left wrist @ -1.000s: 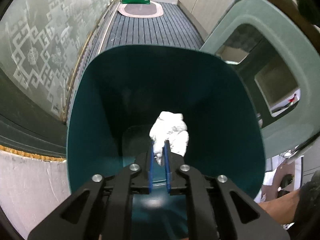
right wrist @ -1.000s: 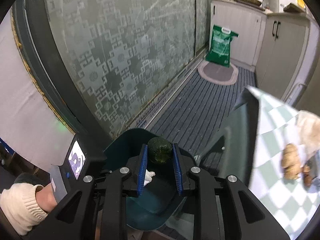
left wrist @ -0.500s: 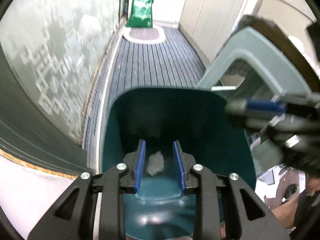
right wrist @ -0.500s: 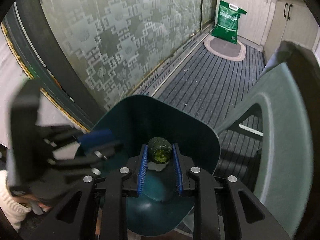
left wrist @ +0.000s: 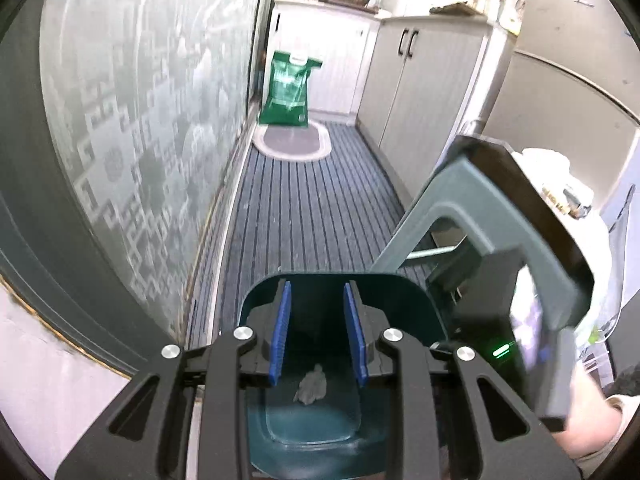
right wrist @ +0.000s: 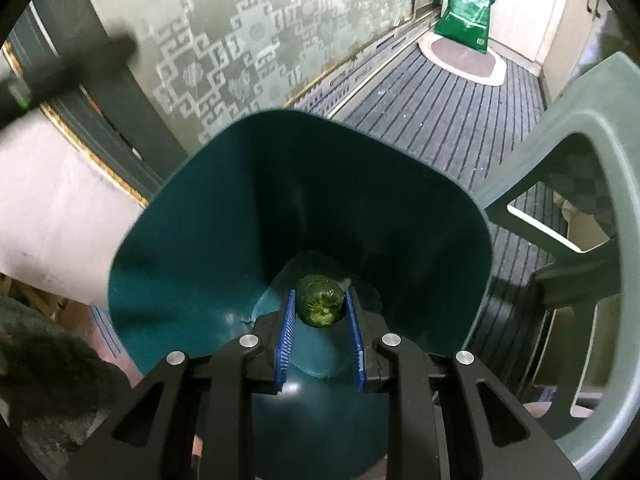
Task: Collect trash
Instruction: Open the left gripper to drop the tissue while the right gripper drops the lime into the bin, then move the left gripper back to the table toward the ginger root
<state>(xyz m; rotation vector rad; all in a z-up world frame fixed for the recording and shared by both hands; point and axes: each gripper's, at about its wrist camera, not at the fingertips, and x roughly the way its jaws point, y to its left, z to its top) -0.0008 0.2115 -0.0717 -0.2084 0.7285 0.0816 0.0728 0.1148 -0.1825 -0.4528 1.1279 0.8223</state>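
Crumpled paper [left wrist: 311,385] in bin [left wrist: 416,300] (stool [left wrist: 500,216] just right), sack [left wrist: 289,90] beyond

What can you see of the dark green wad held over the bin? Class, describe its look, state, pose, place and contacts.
The green wad is a crumpled ball, apparently of thin glossy plastic film: dark green outside, with a lighter, puckered end facing the camera. It sits pinched between the blue ribbed pads of the right claw, near their tips, within the mouth of the teal bin. Only the pads visibly touch it.

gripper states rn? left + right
Left hand-held gripper: open, empty, above the teal bin; crumpled tissue lies inside.
Right hand-held gripper: shut on green wad, over the bin.
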